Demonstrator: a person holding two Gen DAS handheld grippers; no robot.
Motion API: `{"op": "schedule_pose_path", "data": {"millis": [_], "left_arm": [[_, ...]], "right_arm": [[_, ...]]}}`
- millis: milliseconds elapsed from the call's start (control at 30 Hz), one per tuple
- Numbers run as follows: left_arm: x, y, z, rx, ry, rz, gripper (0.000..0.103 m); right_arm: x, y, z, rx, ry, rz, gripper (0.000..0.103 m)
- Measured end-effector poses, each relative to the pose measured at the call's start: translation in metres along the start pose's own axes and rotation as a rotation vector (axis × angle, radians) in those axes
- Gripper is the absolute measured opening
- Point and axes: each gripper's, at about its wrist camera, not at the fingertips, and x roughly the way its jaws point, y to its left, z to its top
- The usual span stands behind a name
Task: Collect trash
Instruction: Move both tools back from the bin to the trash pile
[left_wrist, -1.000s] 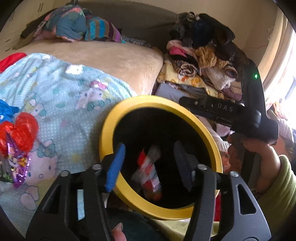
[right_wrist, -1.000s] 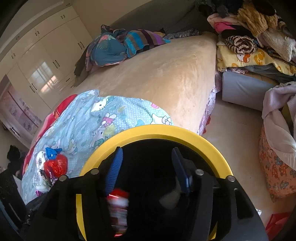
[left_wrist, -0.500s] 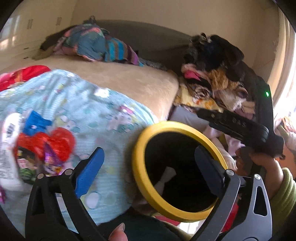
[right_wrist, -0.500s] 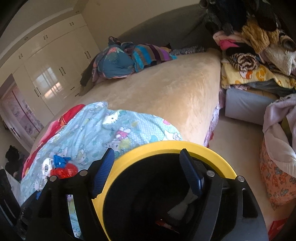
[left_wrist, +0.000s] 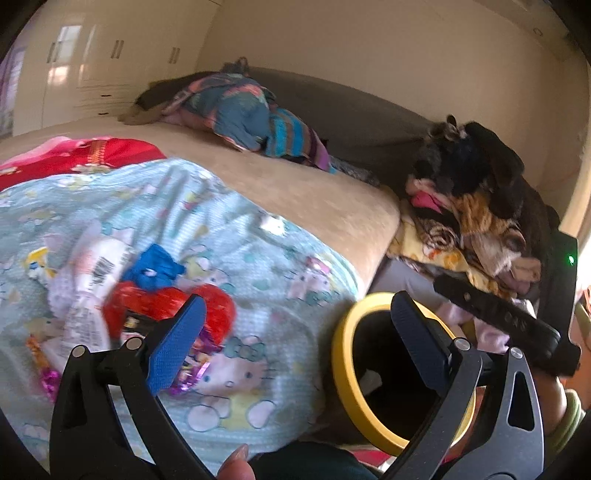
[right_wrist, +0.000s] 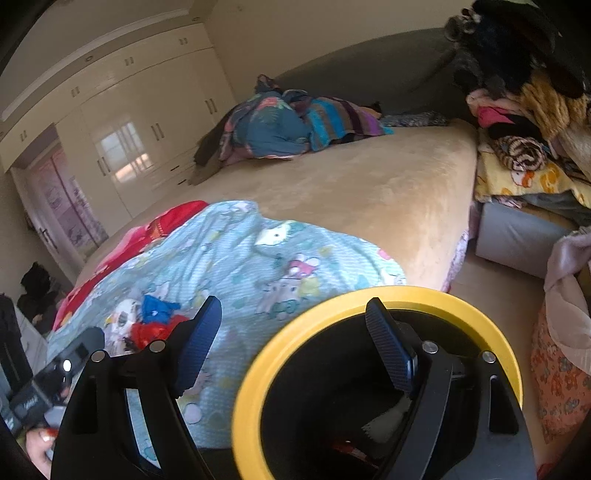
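Note:
A black bin with a yellow rim (left_wrist: 341, 363) (right_wrist: 369, 297) stands at the bed's edge. Inside it lie a white wrapper (right_wrist: 388, 421) and a red one (right_wrist: 347, 450). On the blue cartoon blanket (left_wrist: 258, 258) sits a heap of trash: a red foil wrapper (left_wrist: 166, 304), a blue wrapper (left_wrist: 151, 269), a white barcoded packet (left_wrist: 96, 266) and purple foil (left_wrist: 194, 369). My left gripper (left_wrist: 295, 332) is open wide and empty, between the heap and the bin. My right gripper (right_wrist: 295, 332) hangs over the bin's left rim, its jaws opening with nothing between them.
The beige bed (right_wrist: 351, 192) carries bundled clothes (right_wrist: 288, 125) at its far end. A tall pile of clothes (left_wrist: 476, 221) rests on a grey box (right_wrist: 517, 243) to the right. Wardrobes (right_wrist: 122, 122) line the far left wall. Bare floor (right_wrist: 495, 295) lies beside the bin.
Both grippers held wrappers over the bin, then opened and dropped them in. Both have since lifted and swung left, bringing the trash heap on the blanket into view.

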Motion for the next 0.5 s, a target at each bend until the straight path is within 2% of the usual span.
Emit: {"op": "schedule_pose_path", "data": {"millis": [233,500], "left_arm": [[-0.017,0.021,0.007,-0.043,-0.052,0.05,0.092],[-0.035,0.045,0.014,-0.101,-0.121,0.113,0.092]], "right_arm": [[-0.005,0.025,-0.004,-0.044,-0.025,0.046,0.078],[-0.017,0.058,-0.009,-0.141,-0.115,0.104,0.078]]}}
